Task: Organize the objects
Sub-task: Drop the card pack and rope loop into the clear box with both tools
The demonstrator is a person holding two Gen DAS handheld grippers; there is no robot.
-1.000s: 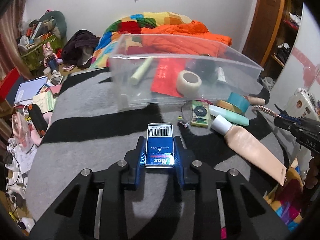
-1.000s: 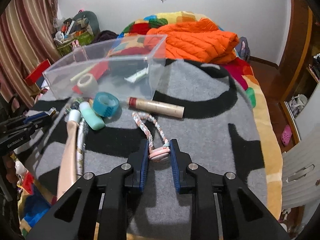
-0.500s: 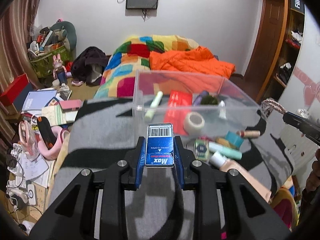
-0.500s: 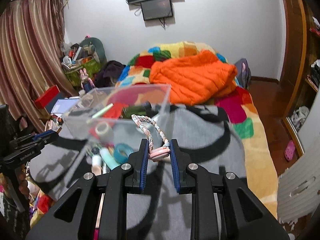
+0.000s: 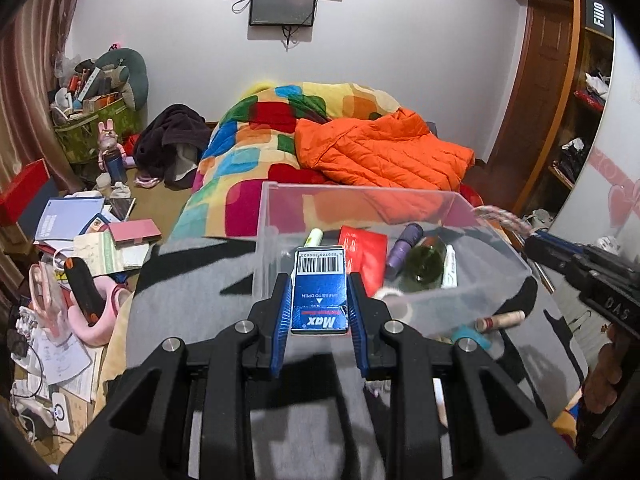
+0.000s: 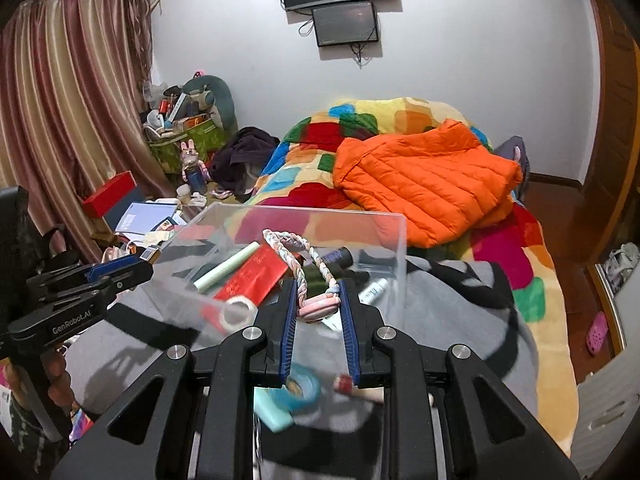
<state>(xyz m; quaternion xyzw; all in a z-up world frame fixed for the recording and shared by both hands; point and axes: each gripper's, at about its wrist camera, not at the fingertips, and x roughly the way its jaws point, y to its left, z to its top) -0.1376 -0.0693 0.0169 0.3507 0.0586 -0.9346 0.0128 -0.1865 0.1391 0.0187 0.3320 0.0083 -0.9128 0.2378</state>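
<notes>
Now my left gripper [image 5: 319, 312] clamps the blue Max box [image 5: 319, 294], level with the near wall of the clear bin [image 5: 400, 308], while my right gripper [image 6: 318, 312] pinches the braided cord's pink end [image 6: 320, 306] at that bin's near edge. Both should clear the rim fully, then release low inside, beside the red packet [image 5: 366, 254].

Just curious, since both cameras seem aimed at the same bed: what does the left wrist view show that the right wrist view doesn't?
Only the left wrist view: the blue Max box clamped head-on in the left tool.
Only the right wrist view: the striped curtain and the braided cord pinched in the right tool.
Both: the clear bin and orange jacket.
</notes>
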